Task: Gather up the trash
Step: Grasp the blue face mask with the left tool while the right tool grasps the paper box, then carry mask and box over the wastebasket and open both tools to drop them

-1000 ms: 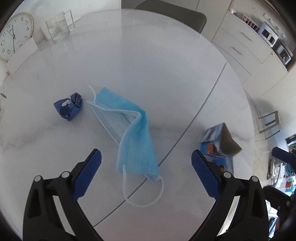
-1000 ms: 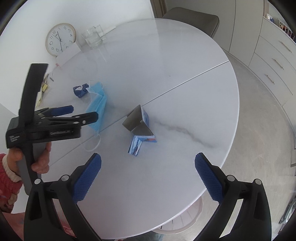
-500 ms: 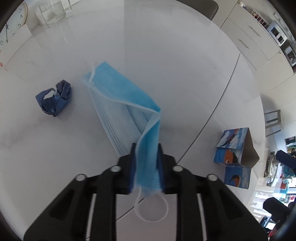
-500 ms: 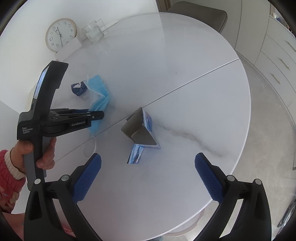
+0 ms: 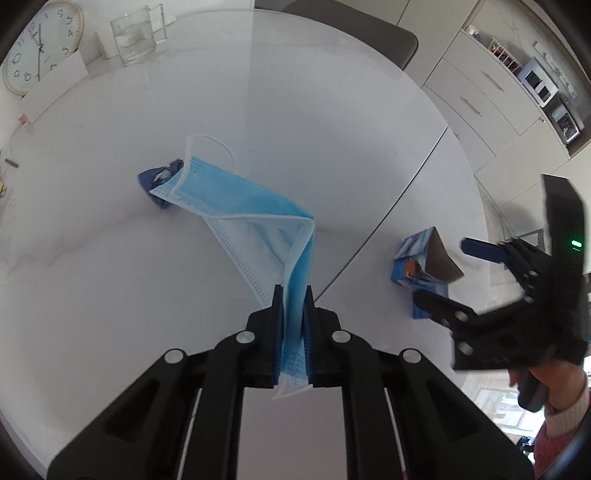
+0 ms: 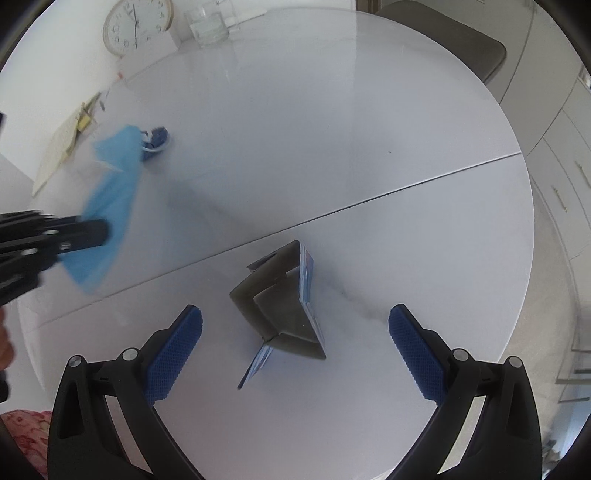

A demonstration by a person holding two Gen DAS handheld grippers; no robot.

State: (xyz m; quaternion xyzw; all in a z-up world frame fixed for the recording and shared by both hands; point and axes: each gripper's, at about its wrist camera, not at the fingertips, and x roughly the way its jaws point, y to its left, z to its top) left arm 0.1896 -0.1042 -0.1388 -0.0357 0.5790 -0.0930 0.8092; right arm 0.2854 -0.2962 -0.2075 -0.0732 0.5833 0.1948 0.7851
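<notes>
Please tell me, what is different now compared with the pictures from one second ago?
The left claw, open over the face mask one second ago, has shut on it and lifted it off the table. The right claw has moved closer to the torn box, staying open. The box and the crumpled blue wrapper have not moved.

White round marble table (image 6: 369, 147), grey chair (image 5: 369, 33), cream drawers (image 5: 480, 92).

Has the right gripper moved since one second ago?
Yes. The right gripper came forward toward the torn box, which now sits between its open fingers, nearer than before.
</notes>
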